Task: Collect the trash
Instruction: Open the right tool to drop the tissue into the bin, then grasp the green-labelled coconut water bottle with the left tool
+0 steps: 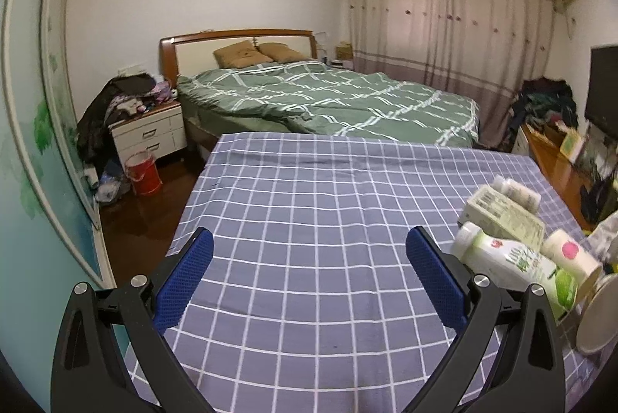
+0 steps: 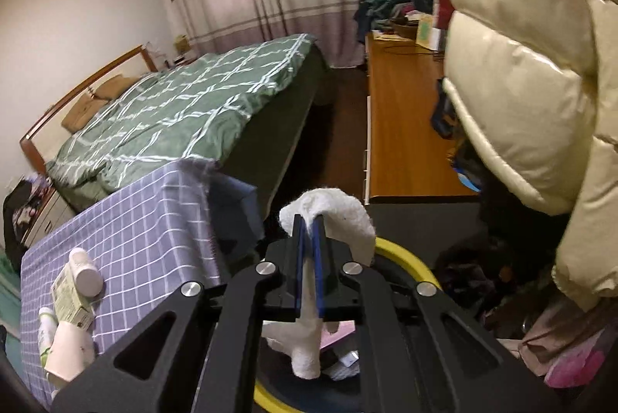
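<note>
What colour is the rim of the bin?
Yellow. The bin's rim shows best in the right wrist view, just behind the tissue.

The blue-checked cloth-covered counter (image 1: 309,220) lies bare ahead and left; white plastic bottles (image 1: 502,258) and a printed carton (image 1: 506,216) crowd its right edge.

Left wrist view: table (image 1: 309,220) fills lower centre; bed (image 1: 328,96) behind it, nightstand (image 1: 148,131) w/ bucket (image 1: 143,173) in front at mid-left. Bottles (image 1: 506,258) & carton (image 1: 502,212) on table's right edge. Right wrist view: tissue (image 2: 328,216) at centre, bin (image 2: 401,254) below/behind it; cabinet (image 2: 401,127) upper right.
</note>
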The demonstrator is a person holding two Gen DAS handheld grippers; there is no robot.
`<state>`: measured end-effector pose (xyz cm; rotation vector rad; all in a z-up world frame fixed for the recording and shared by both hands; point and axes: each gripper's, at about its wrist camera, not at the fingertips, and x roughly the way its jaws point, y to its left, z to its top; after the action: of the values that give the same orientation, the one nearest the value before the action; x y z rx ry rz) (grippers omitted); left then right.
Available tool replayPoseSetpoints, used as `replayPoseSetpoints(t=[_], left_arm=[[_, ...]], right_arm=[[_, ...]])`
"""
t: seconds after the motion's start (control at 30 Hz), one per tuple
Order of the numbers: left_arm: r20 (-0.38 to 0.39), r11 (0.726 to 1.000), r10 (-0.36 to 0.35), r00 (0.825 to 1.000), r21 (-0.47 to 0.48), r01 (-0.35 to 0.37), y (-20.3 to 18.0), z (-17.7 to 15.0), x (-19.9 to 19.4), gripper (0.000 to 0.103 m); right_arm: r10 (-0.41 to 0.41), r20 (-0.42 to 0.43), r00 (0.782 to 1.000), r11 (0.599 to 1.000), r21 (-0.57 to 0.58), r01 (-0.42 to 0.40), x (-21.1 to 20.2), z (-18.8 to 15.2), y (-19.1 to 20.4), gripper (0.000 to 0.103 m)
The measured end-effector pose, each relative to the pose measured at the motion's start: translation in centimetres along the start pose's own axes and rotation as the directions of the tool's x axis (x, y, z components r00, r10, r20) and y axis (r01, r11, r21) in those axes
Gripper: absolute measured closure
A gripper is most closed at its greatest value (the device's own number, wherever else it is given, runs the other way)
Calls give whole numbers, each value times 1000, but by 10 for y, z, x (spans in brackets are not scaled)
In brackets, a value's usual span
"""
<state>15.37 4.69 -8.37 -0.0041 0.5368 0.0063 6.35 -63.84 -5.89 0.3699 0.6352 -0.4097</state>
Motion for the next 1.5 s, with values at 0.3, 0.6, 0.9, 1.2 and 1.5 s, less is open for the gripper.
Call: replayPoseSetpoints(t=[0.3,0.6,0.9,1.2,1.5], left_arm=[[-18,993,-107,994,48,108,-33,0,-6,5],[-46,947,-259,965,183,264,-93,-12,-30,5],[-169,862,-336,927,343,375,-164,-45,-34,5],[-248,898,-257,934,296,326,-162,-43,-7,5],[-240,951,-131,962,243,190,-107,-26,14,5]], right_arm=[[-13,-55,998,999,-36,11,18,-8,-1,98],[-45,-88,995,998,-36,42,35,-20,-5,91],[-51,-80,996,998,-38,48,34,-28,-11,72],[-33,-88,996,999,-30,30,36,-32,-12,71],[-24,-92,995,999,-40,20,39,-33,-9,71]])
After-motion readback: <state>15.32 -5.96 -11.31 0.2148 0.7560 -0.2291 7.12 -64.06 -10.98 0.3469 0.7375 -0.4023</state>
